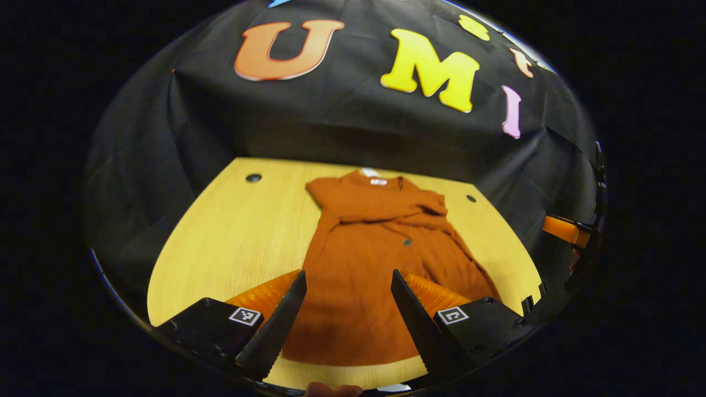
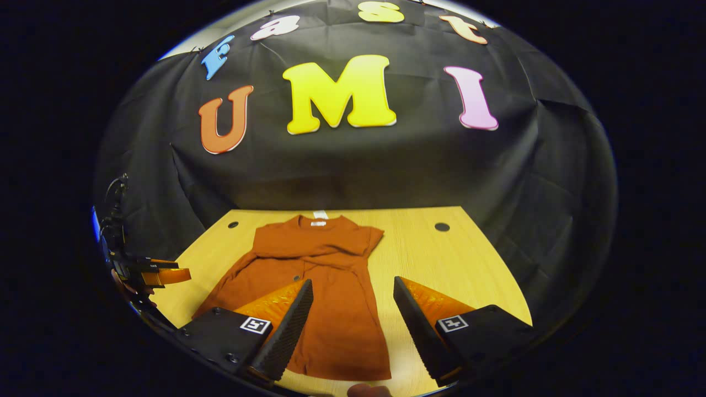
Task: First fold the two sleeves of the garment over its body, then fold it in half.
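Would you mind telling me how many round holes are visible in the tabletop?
2: one hole at the far corner left of the garment, one hole right of it. More could lie hidden under the fabric.

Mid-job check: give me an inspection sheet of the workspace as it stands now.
Surface: light wooden table, small dark holes near the back.
Job's things: rust-orange short-sleeved garment lying flat, both sleeves folded across the chest; body not yet folded in half.
Clutter: nothing seen.
Grippers: left hand-held gripper open above the hem; right hand-held gripper open above the garment's lower edge; neither touching cloth.
Cables: nothing seen.
Surroundings: black cloth wall behind.
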